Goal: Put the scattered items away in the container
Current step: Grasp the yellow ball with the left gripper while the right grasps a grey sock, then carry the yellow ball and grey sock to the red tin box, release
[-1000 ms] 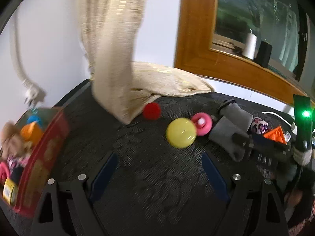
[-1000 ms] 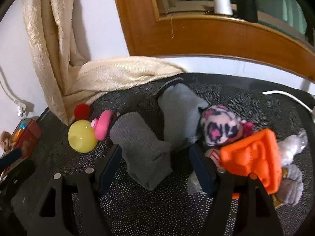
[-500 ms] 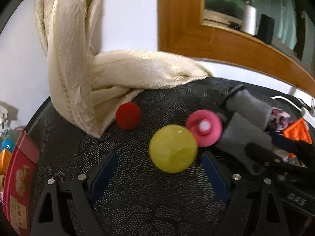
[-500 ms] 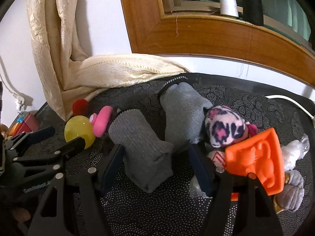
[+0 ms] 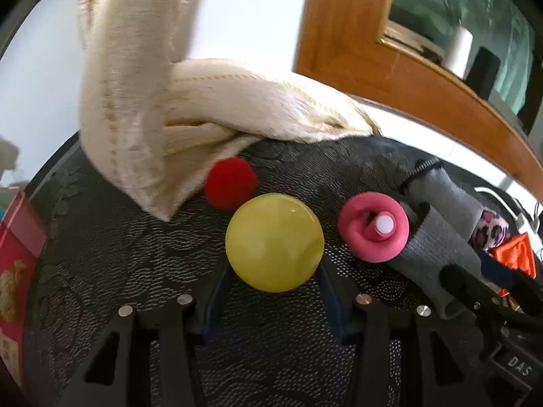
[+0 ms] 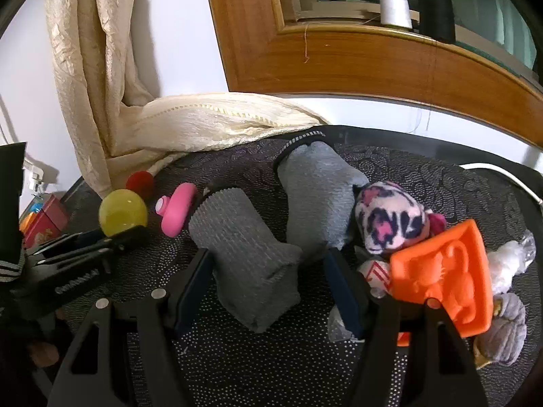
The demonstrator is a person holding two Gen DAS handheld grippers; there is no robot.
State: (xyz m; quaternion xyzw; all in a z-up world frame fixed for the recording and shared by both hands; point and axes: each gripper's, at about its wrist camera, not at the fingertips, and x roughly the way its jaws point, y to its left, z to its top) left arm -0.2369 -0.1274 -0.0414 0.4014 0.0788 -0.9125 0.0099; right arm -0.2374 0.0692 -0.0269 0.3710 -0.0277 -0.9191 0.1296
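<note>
A dark patterned mat [image 5: 101, 254] lies below a wooden window frame [image 5: 356, 51]. On it, the left gripper [image 5: 274, 291] is closing around the glossy yellow plastic ball [image 5: 274, 242], pads flanking its underside, presumably to carry it off. Just behind the ball sits a red pom-pom [image 5: 230, 183]; beside it, a pink rubber disc [image 5: 372, 227]. The red container [image 5: 17, 247] stands well left of the ball. The right gripper [image 6: 268, 281] is narrowing astride a grey knitted sock [image 6: 247, 254], not yet pinching.
</note>
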